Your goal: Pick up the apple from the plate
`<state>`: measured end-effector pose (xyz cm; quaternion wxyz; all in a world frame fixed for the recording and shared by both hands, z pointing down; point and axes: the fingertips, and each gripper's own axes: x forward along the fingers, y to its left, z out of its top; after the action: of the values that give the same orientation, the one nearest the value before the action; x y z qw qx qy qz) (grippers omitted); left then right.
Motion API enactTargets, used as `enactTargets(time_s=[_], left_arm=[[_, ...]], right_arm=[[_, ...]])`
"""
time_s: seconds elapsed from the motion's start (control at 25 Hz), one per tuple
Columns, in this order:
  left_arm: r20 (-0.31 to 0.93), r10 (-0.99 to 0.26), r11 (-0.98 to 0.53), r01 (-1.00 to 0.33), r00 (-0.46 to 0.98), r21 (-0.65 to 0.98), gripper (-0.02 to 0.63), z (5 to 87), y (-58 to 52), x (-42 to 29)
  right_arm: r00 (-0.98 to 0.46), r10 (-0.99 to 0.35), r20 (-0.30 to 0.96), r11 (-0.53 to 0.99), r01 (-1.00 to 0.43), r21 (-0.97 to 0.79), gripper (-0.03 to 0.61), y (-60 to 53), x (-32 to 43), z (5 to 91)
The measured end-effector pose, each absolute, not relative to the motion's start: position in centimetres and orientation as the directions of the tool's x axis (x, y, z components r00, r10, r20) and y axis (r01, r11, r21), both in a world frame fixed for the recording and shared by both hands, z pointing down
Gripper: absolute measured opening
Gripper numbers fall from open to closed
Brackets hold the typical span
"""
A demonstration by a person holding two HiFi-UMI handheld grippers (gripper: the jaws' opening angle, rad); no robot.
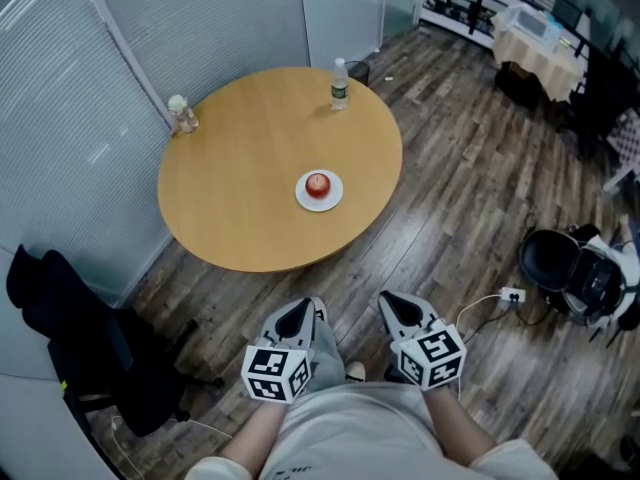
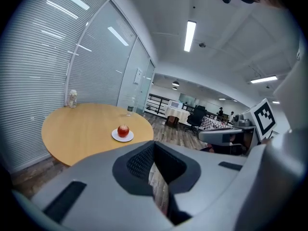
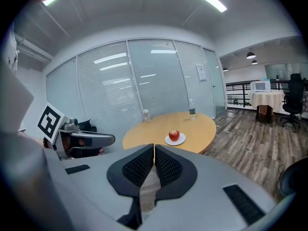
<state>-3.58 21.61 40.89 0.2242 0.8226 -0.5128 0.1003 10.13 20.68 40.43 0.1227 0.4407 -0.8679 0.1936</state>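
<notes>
Wood flooring [image 1: 470, 168] is spreading around 1 round table [image 1: 240, 198], and we are standing well short of it. Our left gripper [image 1: 298, 313] and right gripper [image 1: 398, 308] are hanging empty, jaws pressed together. 1 plate [image 1: 333, 201] is carrying 1 apple [image 1: 318, 184] toward the table's near edge. We are judging the apple firm, smooth, fairly light; gripping across its widest middle seems safest.
</notes>
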Motion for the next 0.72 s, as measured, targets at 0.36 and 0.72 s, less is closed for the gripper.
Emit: enactTargets(time_s=[0.36,0.72], left_arm=[[0.387,-0.774,-0.430,-0.865,0.501,0.260,0.001,40.5,8.6,-6.2],[0.385,-0.744,-0.482,-0.838,0.546,0.256,0.002,39.9,-1.0,-9.8]], right_arm=[[-0.531,-0.748,0.399,0.486,-0.847,-0.216,0.031,8.2,8.6,40.5],[-0.483,-0.772,0.413,0.448,-0.875,-0.186,0.031,-1.6,6.0,39.6]])
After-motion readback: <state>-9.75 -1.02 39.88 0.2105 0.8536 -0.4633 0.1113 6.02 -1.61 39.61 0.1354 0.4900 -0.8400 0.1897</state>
